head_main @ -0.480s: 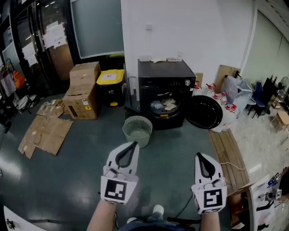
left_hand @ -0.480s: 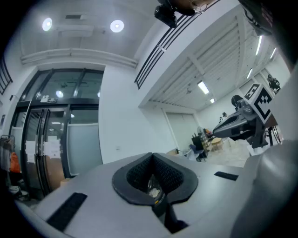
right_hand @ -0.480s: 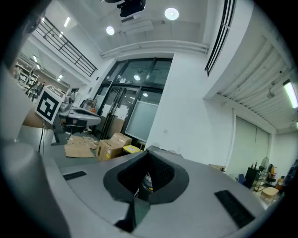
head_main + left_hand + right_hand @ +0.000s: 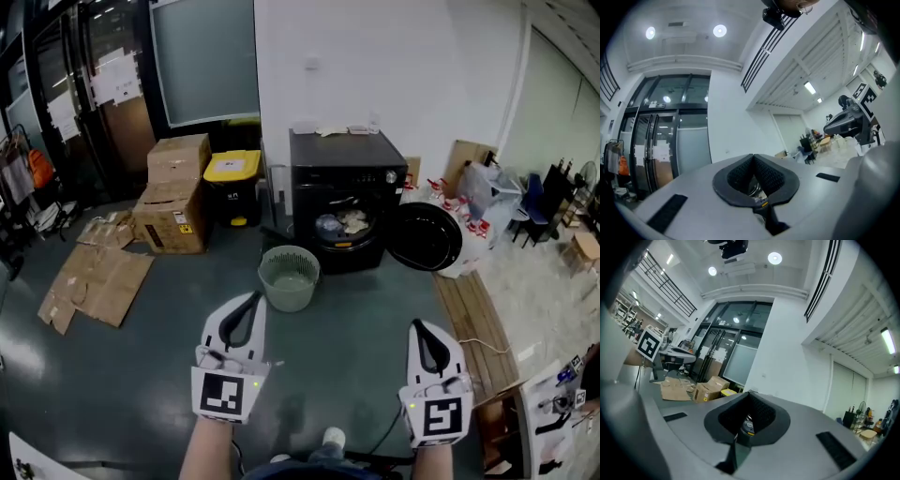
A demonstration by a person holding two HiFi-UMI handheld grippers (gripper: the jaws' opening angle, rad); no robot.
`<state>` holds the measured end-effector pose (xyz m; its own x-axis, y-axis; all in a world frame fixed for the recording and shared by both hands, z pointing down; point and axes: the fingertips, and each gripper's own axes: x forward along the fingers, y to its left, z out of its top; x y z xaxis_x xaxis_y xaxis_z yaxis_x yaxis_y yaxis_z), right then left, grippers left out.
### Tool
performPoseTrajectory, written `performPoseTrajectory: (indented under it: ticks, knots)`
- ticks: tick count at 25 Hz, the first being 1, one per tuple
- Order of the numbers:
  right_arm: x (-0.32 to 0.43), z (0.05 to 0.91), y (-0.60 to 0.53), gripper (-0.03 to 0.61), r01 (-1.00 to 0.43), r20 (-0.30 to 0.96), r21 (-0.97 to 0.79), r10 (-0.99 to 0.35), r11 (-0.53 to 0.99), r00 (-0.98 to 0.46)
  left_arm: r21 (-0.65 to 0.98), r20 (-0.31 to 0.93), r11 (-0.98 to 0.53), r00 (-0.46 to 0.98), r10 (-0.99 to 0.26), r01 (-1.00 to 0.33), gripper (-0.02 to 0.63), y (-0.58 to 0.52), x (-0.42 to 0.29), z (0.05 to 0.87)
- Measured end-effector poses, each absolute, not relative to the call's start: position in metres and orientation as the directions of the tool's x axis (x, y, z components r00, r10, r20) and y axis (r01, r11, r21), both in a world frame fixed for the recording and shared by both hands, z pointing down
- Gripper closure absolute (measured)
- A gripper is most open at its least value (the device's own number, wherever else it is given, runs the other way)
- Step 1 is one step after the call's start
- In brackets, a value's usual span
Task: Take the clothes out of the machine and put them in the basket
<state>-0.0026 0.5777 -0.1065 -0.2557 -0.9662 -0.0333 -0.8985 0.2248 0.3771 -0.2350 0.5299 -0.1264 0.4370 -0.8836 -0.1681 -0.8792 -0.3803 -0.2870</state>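
Note:
A black front-loading machine (image 4: 345, 192) stands against the white wall, its round door (image 4: 424, 234) swung open to the right. Pale clothes (image 4: 343, 222) lie inside the drum. A green round basket (image 4: 289, 277) sits on the floor in front of the machine, to its left. My left gripper (image 4: 252, 298) is shut and empty, held well short of the basket. My right gripper (image 4: 417, 325) is also shut with nothing in it, farther right and nearer me. In both gripper views the jaws meet, at left gripper (image 4: 753, 157) and right gripper (image 4: 749, 393).
Cardboard boxes (image 4: 173, 192) and a yellow-lidded bin (image 4: 231, 183) stand left of the machine, with flattened cardboard (image 4: 94, 277) on the floor. A wooden pallet (image 4: 478, 323) and clutter (image 4: 478, 192) lie to the right. My shoe (image 4: 331, 439) shows below.
My left gripper has drifted left and a little toward me. The machine and basket appear slightly lower in the head view. The right gripper has stayed put.

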Motion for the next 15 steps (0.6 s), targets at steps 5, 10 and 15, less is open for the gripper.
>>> performPoseTrajectory:
  ticks: [5,10,15]
  knots:
    - [-0.006,-0.105,0.564,0.138,-0.920,-0.004,0.244,-0.948,0.306,-0.317,-0.248,-0.140,-0.423,0.464,-0.875,-0.872,0.236,0.516,-0.226,-0.126]
    - [0.016,-0.105,0.536,0.080,-0.927,0.006,0.201,-0.947,0.316,-0.322,-0.248,-0.143,-0.407,0.449,-0.882,-0.879,0.075,0.486,-0.202,-0.131]
    - [0.052,-0.114,0.510,0.081,-0.933,-0.021,0.188,-0.948,0.308,-0.317,-0.241,-0.143,-0.373,0.413,-0.899,-0.896,0.074,0.461,-0.178,-0.132]
